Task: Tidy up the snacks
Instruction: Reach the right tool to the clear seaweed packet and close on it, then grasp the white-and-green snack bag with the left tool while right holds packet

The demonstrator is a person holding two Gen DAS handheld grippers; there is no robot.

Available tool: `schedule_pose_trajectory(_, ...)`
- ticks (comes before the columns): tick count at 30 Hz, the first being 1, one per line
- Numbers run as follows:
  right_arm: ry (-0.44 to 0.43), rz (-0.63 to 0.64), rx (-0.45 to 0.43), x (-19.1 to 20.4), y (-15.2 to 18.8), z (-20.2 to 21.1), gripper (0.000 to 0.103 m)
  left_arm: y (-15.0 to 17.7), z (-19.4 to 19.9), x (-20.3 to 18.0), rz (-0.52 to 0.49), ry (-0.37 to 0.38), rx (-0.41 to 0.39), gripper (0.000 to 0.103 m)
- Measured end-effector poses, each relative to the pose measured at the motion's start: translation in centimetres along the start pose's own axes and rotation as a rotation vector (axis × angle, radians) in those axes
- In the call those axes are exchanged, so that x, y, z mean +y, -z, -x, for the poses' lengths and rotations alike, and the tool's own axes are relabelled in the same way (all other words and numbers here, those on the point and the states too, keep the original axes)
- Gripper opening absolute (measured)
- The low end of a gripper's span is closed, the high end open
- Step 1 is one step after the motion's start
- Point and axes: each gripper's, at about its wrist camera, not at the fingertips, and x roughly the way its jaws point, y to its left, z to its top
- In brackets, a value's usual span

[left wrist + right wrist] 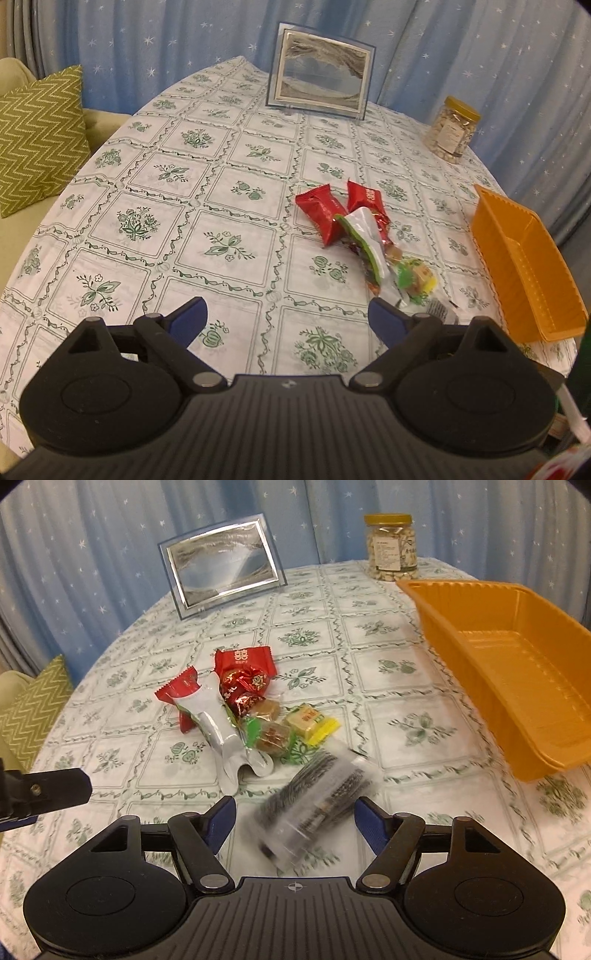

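Note:
A heap of wrapped snacks lies mid-table: red packets (322,218) (242,661), a white-and-green pouch (364,232) (218,723), small green and yellow candies (413,278) (310,722). A clear, dark-printed packet (314,801) lies blurred between the fingers of my right gripper (294,819), which is open around it. My left gripper (287,319) is open and empty, just left of and nearer than the heap. An empty orange tray (528,266) (517,672) sits to the right of the snacks.
A framed sand picture (319,72) (221,563) stands at the back of the patterned tablecloth. A yellow-lidded jar of nuts (452,129) (391,546) is at the back right. A green zigzag cushion (37,136) lies on a sofa to the left. Blue curtains hang behind.

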Motion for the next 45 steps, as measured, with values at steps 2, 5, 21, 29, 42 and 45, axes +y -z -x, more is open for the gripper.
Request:
schedule_pose_trajectory(2,0.024,0.048,-0.006,0.7,-0.1,-0.6,0.072,-0.1,-0.3,0.2,0.006,0.002,0.001,0.093)
schedule_pose_trajectory(5,0.046,0.113,-0.006,1.0,0.0,-0.8,0.065,-0.2,-0.7,0.2,0.008,0.008,0.007,0.093)
schedule_pose_trajectory(21,0.07,0.073,-0.016,-4.5,1.0,2.8,0.039,-0.2,-5.1,-4.1,-0.056,0.06,0.007,0.08)
schedule_pose_trajectory(29,0.064,0.04,-0.023,-5.7,1.1,3.2,0.039,-0.6,-8.9,-6.8,-0.066,0.082,0.001,0.047)
schedule_pose_trajectory(42,0.048,0.019,-0.029,-6.0,1.0,3.7,0.039,-0.5,-7.6,-7.5,-0.258,0.002,0.052,0.023)
schedule_pose_trajectory(45,0.044,0.019,-0.035,-5.9,1.1,4.1,0.039,0.3,-6.0,-7.0,-0.343,-0.041,0.075,0.023)
